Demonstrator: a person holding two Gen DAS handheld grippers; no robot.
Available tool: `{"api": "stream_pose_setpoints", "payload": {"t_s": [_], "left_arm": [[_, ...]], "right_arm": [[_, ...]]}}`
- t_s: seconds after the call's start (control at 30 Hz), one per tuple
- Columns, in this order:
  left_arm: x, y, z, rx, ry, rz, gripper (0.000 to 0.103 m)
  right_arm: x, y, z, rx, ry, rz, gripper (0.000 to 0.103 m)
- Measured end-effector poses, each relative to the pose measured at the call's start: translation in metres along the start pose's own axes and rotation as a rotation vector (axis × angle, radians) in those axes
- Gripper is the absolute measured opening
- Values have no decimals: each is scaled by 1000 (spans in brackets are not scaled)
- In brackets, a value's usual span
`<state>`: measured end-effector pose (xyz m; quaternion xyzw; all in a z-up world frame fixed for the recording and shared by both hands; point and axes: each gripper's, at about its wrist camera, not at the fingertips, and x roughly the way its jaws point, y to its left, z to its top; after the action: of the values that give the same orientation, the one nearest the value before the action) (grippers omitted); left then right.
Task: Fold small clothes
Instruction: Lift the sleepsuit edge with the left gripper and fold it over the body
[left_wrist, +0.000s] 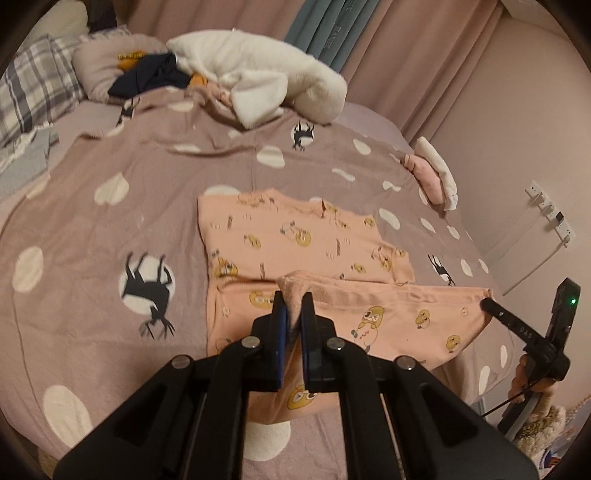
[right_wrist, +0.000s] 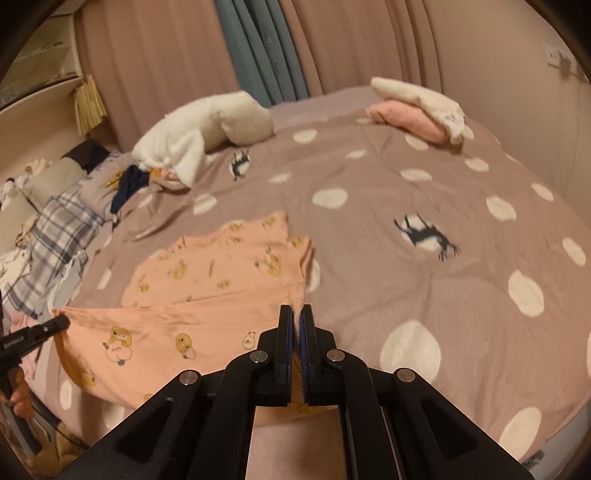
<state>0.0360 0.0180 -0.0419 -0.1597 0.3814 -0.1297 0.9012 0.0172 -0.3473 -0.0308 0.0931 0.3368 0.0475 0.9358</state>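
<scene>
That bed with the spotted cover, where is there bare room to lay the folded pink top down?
Free: the mauve spotted bedcover between the pink chick-print top and the folded pink-and-white pile. Crowded: the head end, with the white fleece blanket and plaid pillow.

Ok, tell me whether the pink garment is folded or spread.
Partly folded. The garment's far half lies flat on the bed, while the left gripper and right gripper pinch its near edge, lifted.
</scene>
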Motion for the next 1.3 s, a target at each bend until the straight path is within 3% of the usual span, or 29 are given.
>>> {"api": "stream_pose_setpoints", "payload": {"t_s": [0.37,0.8,1.03,1.3], "left_arm": [[-7,-5,14,20,-46,95,6],[-2,0,51,17,-99,131,6],[29,20,95,-11,-100,168,6],[95,57,136,-66,-30,202,6]], "right_arm": [[0,13,25,-27,-54,36,4],[17,30,72,-65,-86,52,4],[49,43,110,-91,-91,39,4],[120,49,144,-74,-24,30,4]]}}
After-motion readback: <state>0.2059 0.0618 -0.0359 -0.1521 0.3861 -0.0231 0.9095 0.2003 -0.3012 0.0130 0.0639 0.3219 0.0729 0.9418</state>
